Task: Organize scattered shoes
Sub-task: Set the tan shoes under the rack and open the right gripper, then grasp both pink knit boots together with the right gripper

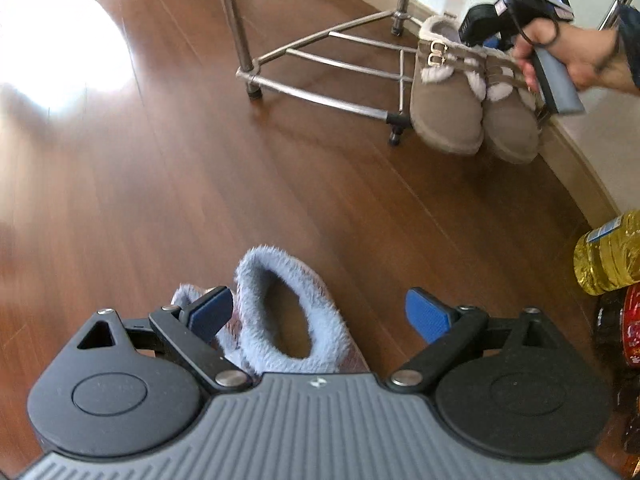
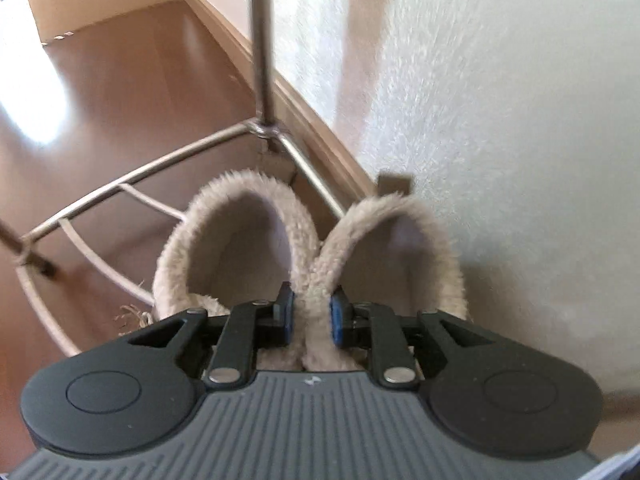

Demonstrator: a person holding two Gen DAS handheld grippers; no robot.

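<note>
Shoes sit in two spots on the brown wooden floor (image 1: 160, 160). Your left gripper (image 1: 320, 316) hangs with its jaws spread wide over a pair of fluffy blue-lined slippers (image 1: 288, 312); one blue pad lies between the two slippers, the other is out in the open beside the nearer one, and neither presses on anything. Your right gripper (image 2: 312, 316) has its jaws set close together around the touching fleece collars of a pair of tan suede ankle boots with cream fleece trim (image 2: 312, 240). Whether the pads are pressing on the fleece, you cannot tell from the wrist view. From the left wrist view, those boots (image 1: 472, 108) appear side by side with toes tilted down, beside the wall's skirting board and just next to the base of a chrome metal stand (image 1: 320, 72), with your right hand (image 1: 576, 56) gripping the tool above them. A yellow plastic bottle (image 1: 608, 252) stands by the wall, well apart from both pairs.
</note>
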